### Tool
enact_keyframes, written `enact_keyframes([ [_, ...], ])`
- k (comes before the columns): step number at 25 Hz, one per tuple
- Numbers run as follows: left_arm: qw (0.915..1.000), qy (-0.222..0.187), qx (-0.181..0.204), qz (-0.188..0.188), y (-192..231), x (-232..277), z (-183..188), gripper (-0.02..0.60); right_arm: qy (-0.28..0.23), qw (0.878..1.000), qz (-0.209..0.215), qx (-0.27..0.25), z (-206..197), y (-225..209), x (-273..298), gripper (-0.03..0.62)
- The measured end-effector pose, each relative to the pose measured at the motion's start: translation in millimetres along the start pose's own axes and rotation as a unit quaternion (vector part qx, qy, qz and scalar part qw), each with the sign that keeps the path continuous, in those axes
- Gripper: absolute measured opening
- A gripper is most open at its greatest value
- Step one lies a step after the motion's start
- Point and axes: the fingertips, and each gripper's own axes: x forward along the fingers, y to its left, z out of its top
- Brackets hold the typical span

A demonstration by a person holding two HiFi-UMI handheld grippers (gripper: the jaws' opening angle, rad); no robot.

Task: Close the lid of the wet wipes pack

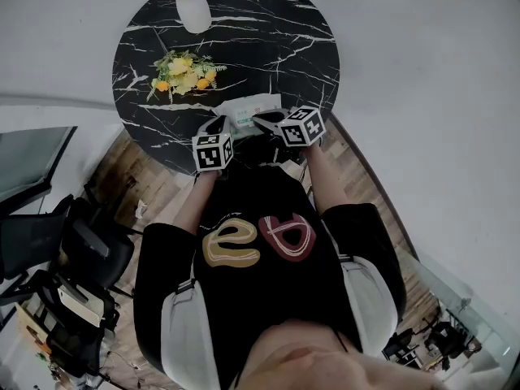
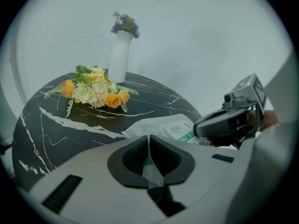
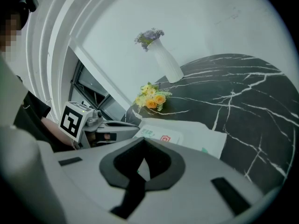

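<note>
Black marble veined in white makes up the round table (image 1: pixel 284 47) we lean over. The wet wipes pack (image 1: pixel 257 106) lies flat at its near edge, right in front of us and between our two tools. We hold the left gripper (image 2: pixel 148 148) at the pack's left end. Its jaws are pressed together, and a sliver of white-and-green wrapper shows in the seam between the pads (image 2: pixel 135 155), so we read them as nipping the pack's edge. The right gripper (image 3: pixel 142 146) sits at the other end, its jaws also drawn together with nothing we can name caught in them. In the left gripper view its dark tip lies over the right part of the pack, just beside the printed lid label (image 2: pixel 178 129). That label looks flat against the top of the pack, though we cannot tell whether it is sealed down. The left marker cube (image 1: pixel 213 151) and the right marker cube (image 1: pixel 303 126) are the parts nearest us, at the table's near rim. Farther across the table a bouquet (image 1: pixel 184 73) of yellow and orange flowers lies on its side, well apart from the pack. Beyond it, at the far edge, a white vase (image 1: pixel 195 11) stands upright with purple blooms. Wooden floor (image 1: pixel 158 189) shows beside the table, and dark office chairs (image 1: pixel 57 242) stand to our left.
</note>
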Motion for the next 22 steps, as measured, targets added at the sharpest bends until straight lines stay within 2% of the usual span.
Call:
enact_keyframes([
  [22, 1.0000, -0.001, 0.002, -0.003, -1, 0, 0, 0.028, 0.071, 0.996, -0.034, -0.044, -17, 1, 15, 0.011],
])
